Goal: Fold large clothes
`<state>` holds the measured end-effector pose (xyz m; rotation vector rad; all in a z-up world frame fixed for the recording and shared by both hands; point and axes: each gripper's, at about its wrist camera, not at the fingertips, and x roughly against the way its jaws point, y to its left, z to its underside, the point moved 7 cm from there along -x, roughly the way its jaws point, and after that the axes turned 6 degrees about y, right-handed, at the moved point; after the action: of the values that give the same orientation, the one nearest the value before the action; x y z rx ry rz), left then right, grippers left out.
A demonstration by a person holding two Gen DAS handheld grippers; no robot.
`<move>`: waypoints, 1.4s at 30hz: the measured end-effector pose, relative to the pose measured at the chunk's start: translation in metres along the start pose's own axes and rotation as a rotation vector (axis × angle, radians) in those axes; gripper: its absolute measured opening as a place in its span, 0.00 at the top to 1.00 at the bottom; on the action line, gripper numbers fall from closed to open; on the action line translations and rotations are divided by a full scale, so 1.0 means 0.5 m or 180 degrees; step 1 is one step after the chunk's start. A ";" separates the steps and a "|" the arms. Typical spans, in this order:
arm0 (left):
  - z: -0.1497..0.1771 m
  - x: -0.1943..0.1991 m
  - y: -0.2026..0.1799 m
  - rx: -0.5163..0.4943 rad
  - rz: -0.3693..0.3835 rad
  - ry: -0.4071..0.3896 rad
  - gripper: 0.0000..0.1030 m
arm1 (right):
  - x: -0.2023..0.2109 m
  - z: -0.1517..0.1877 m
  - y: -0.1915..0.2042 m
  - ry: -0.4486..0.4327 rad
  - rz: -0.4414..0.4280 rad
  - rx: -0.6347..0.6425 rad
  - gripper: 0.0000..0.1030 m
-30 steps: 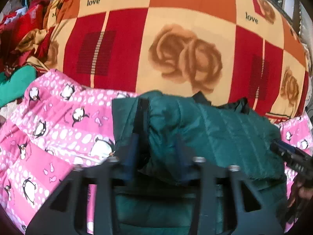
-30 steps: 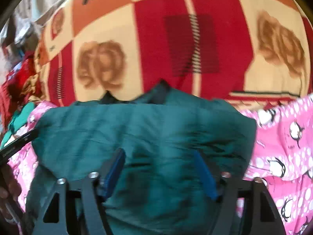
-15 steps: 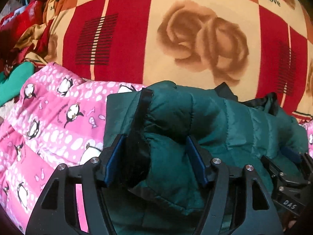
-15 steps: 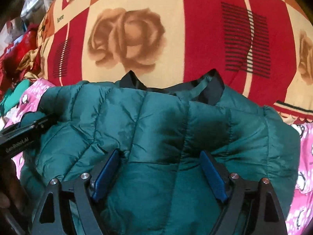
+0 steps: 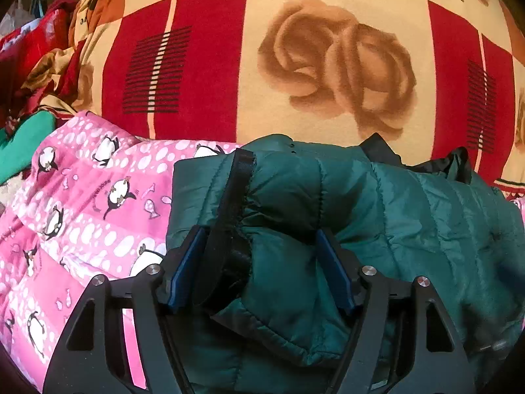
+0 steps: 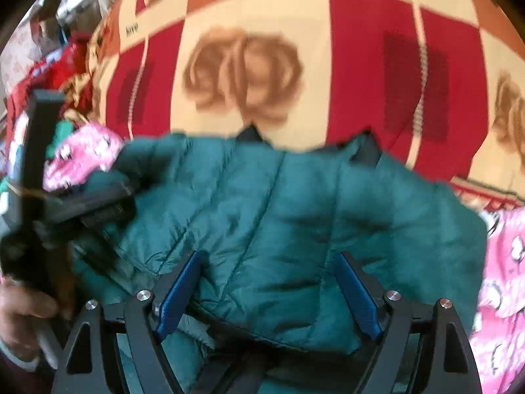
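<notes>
Green quilted jacket [image 5: 377,203] bunches between both grippers' spread fingers [image 5: 185,274], its hem edge neither clenched.

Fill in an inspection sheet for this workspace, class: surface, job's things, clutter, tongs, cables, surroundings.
Surface: red and cream rose-print blanket with "love" lettering, and a pink penguin-print quilt in front of it.
Job's things: green quilted jacket, bunched, lying partly on the pink quilt.
Clutter: heap of red and gold fabrics at far left; a plain green cloth beside it.
Tongs: left tongs spread around a thick jacket fold with a black trim strip; right tongs spread over the jacket; firm grip cannot be told.
Cables: nothing seen.
Surroundings: too blurred to identify.
</notes>
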<state>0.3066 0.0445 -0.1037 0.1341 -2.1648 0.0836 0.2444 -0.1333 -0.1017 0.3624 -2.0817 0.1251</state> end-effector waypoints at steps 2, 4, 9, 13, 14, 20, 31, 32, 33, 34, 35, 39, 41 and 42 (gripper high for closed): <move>0.001 -0.002 0.001 0.0007 0.0026 -0.0009 0.30 | -0.025 0.013 0.001 0.0017 0.0075 0.0000 0.20; 0.003 -0.003 0.000 0.0006 0.0023 -0.0023 0.30 | -0.031 0.014 0.002 0.0004 0.0084 -0.0001 0.20; 0.005 -0.003 0.000 0.0009 0.0034 -0.0028 0.30 | 0.022 0.007 -0.023 -0.0055 -0.0185 -0.0163 0.20; 0.005 -0.004 0.002 0.0029 0.0072 -0.0040 0.29 | 0.074 -0.001 -0.087 -0.0289 0.0051 -0.0243 0.20; 0.005 -0.005 0.002 0.0032 0.0078 -0.0043 0.28 | 0.075 -0.002 -0.103 -0.0297 0.0129 -0.0254 0.20; 0.006 -0.008 0.000 0.0027 0.0101 -0.0072 0.24 | 0.010 0.009 -0.194 -0.0053 0.0390 -0.0434 0.20; 0.005 -0.010 -0.005 0.0004 0.0095 -0.0092 0.22 | 0.028 0.020 -0.214 -0.0047 0.0326 -0.0468 0.19; 0.006 -0.010 -0.004 0.0002 0.0092 -0.0091 0.22 | 0.047 0.025 -0.215 -0.0097 0.0317 -0.0467 0.19; 0.006 -0.009 -0.004 0.0001 0.0089 -0.0093 0.22 | 0.065 0.031 -0.217 -0.0146 0.0334 -0.0468 0.19; 0.006 -0.009 -0.004 0.0000 0.0088 -0.0095 0.22 | 0.078 0.035 -0.220 -0.0176 0.0367 -0.0468 0.19; 0.006 -0.009 -0.004 -0.0001 0.0085 -0.0098 0.22 | 0.086 0.041 -0.224 -0.0187 0.0410 -0.0470 0.19; 0.007 -0.010 -0.005 -0.0004 0.0085 -0.0100 0.22 | 0.066 0.066 -0.238 -0.0010 0.0500 -0.0485 0.19; 0.007 -0.007 -0.006 -0.0009 0.0090 -0.0109 0.21 | 0.034 0.079 -0.238 0.0084 0.0477 -0.0497 0.19; 0.009 -0.003 -0.005 -0.0006 0.0092 -0.0106 0.21 | 0.027 0.082 -0.239 0.0097 0.0479 -0.0494 0.19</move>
<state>0.3043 0.0417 -0.1075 0.1038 -2.2003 0.0963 0.2404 -0.2591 -0.1182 0.1090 -2.0718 0.0577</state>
